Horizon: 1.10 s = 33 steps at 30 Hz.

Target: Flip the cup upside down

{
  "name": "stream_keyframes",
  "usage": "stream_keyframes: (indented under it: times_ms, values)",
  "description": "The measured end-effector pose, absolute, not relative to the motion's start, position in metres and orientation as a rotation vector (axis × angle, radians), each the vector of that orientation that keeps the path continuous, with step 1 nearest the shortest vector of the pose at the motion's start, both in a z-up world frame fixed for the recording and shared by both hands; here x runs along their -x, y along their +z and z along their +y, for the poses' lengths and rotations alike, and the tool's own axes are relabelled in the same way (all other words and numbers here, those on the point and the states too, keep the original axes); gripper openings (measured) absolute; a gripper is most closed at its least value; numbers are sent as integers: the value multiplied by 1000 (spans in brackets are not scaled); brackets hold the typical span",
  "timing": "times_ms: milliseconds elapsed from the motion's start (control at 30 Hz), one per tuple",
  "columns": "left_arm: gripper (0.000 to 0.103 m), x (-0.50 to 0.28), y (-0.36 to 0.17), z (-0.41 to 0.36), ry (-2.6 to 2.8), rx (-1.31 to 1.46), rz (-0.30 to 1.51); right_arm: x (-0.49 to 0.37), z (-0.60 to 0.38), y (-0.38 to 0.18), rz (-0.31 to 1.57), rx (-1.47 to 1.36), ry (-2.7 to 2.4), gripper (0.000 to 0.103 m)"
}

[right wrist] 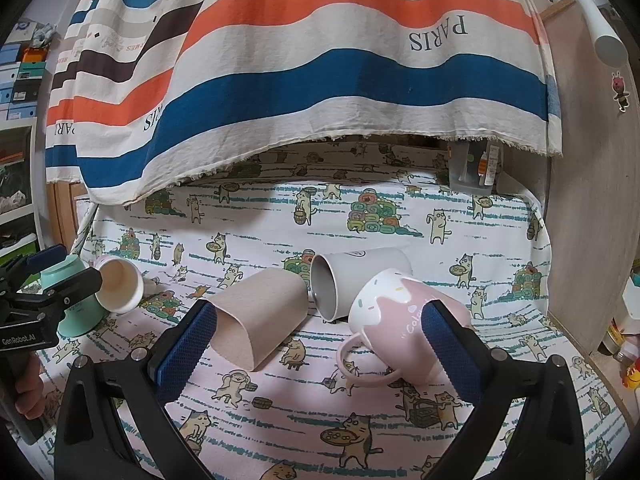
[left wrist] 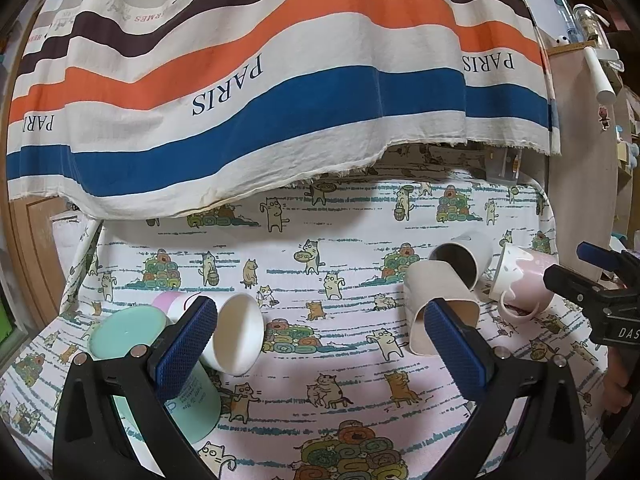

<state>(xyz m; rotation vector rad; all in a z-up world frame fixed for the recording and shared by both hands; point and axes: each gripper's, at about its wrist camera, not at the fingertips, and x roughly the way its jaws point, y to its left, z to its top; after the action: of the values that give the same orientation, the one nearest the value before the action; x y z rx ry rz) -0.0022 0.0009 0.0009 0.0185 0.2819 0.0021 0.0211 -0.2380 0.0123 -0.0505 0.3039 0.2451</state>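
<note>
Several cups are on a cat-print cloth. A mint cup [left wrist: 132, 344] [right wrist: 74, 300] stands upside down at the left. A white and lilac cup [left wrist: 236, 334] [right wrist: 120, 286] lies on its side beside it. A beige cup [left wrist: 440, 304] [right wrist: 258, 320], a grey cup [left wrist: 462, 260] [right wrist: 352, 280] and a pink mug with a handle [left wrist: 524, 284] [right wrist: 404, 328] lie on their sides at the right. My left gripper [left wrist: 320, 336] is open and empty, its left finger in front of the mint cup. My right gripper [right wrist: 320, 340] is open and empty, between the beige cup and the pink mug.
A striped cloth [left wrist: 280, 80] [right wrist: 320, 60] printed PARIS hangs over the back of the table. A wooden panel [right wrist: 592, 200] stands at the right edge. A clear container [right wrist: 474, 168] sits at the back right. Shelves with boxes [right wrist: 20, 80] are at far left.
</note>
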Motion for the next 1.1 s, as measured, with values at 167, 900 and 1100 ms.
stream_keyframes:
  times_ms: [167, 900, 1100]
  values:
    - [103, 3, 1, 1, 2, -29, 273, -21, -238, 12, 303, 51, 245, 103]
    - [103, 5, 1, -2, 3, -36, 269, -21, -238, 12, 303, 52, 246, 103]
    - [103, 6, 1, -3, -2, -44, 266, -21, -238, 12, 302, 51, 244, 103]
